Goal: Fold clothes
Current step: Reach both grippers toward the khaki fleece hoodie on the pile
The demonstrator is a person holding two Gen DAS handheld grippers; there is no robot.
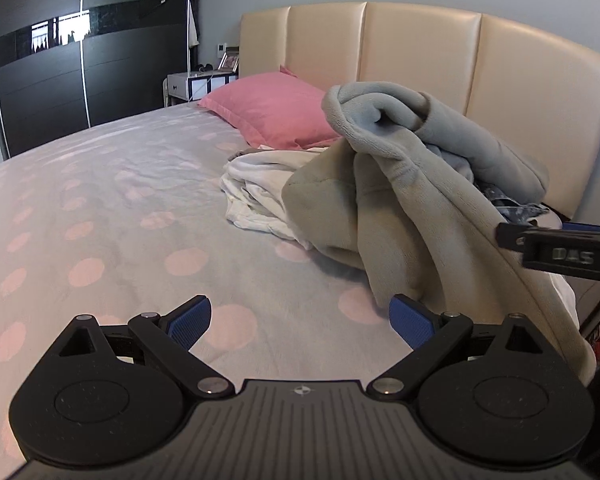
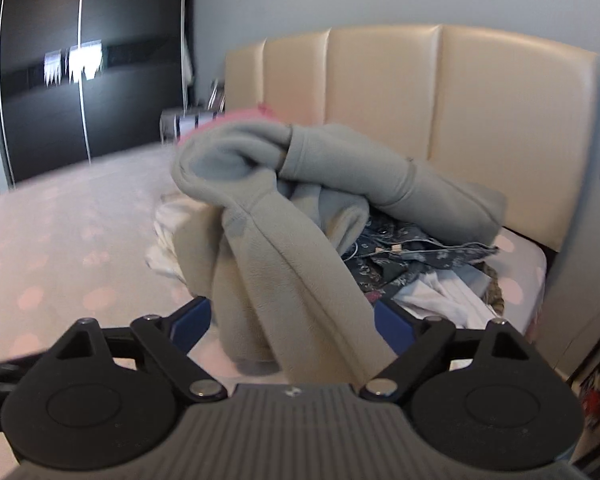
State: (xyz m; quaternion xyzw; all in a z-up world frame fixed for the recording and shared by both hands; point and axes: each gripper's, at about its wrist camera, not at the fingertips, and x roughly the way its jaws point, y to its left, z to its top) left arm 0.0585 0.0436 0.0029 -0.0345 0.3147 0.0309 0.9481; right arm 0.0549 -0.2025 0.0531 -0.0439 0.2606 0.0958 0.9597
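A soft grey fleece garment (image 2: 300, 240) rises in a rumpled heap from a bed covered in a pale grey sheet with pink dots (image 1: 120, 200), on the right side near a cream padded headboard (image 1: 419, 60). It seems drawn up off a pile of unfolded laundry so it can be separated for folding: crumpled white cloth (image 1: 256, 196) lies to its left, and a dark blue floral garment (image 2: 403, 256) lies behind and to its right. The right gripper (image 2: 296, 320) has its jaws spread wide, a long band of the fleece running between them toward the camera; whether the blue pads actually press on it is unclear, so a grip cannot be confirmed. The left gripper (image 1: 300, 322) is wide open and holds nothing, hovering over bare sheet with the fleece just beyond and to the right of its right finger. A pink pillow (image 1: 268, 108) rests farther back.
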